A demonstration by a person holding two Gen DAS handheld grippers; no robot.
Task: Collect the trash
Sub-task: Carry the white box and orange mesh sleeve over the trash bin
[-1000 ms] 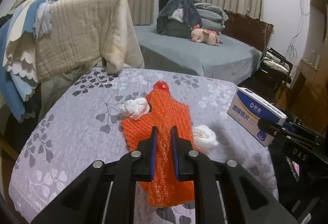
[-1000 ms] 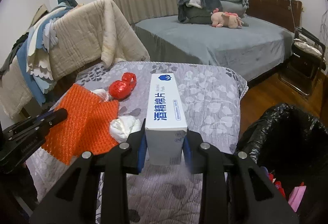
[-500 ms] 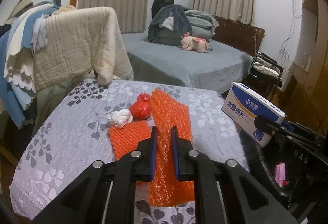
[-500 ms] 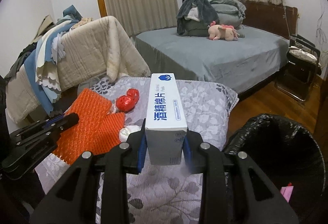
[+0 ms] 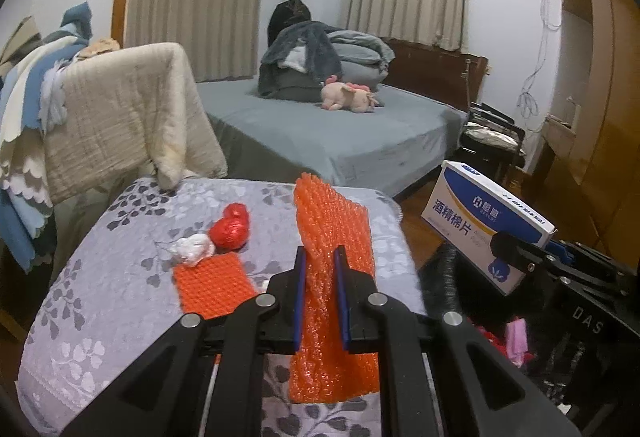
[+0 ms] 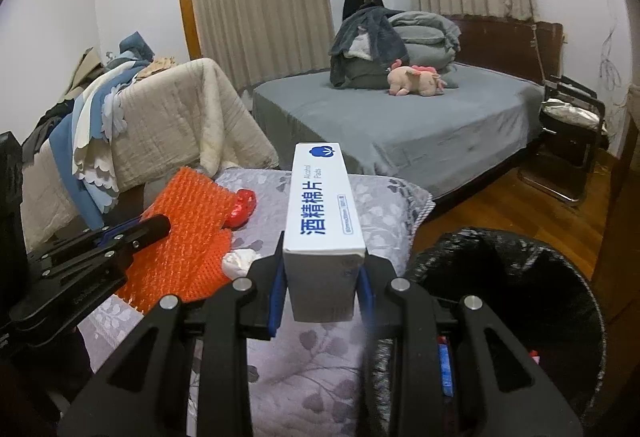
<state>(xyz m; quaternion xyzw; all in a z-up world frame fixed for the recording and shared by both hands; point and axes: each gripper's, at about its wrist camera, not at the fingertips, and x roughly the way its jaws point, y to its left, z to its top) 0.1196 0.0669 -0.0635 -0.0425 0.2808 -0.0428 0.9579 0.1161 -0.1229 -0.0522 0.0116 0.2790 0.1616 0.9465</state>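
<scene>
My left gripper [image 5: 320, 257] is shut on an orange bubble-wrap sheet [image 5: 334, 221] and holds it above the table, near its right edge. It also shows in the right wrist view [image 6: 188, 221]. My right gripper [image 6: 320, 265] is shut on a white and blue alcohol-pad box [image 6: 322, 205], held in the air beside the black trash bin [image 6: 520, 277]. The box also shows in the left wrist view [image 5: 480, 221]. An orange mesh piece [image 5: 212, 283], a white crumpled tissue [image 5: 192, 249] and a red crumpled wrapper [image 5: 230, 227] lie on the table.
The table has a grey floral cloth [image 5: 100, 277]. A chair draped with blankets [image 5: 120, 109] stands behind it. A bed [image 5: 340, 133] with a pink plush lies beyond. The bin holds some trash [image 5: 516, 337]. A folding chair [image 6: 568, 141] stands at the right.
Both grippers have risen and moved right toward the bin. The orange bubble wrap has lifted off the table, uncovering the mesh piece, tissue and red wrapper.
</scene>
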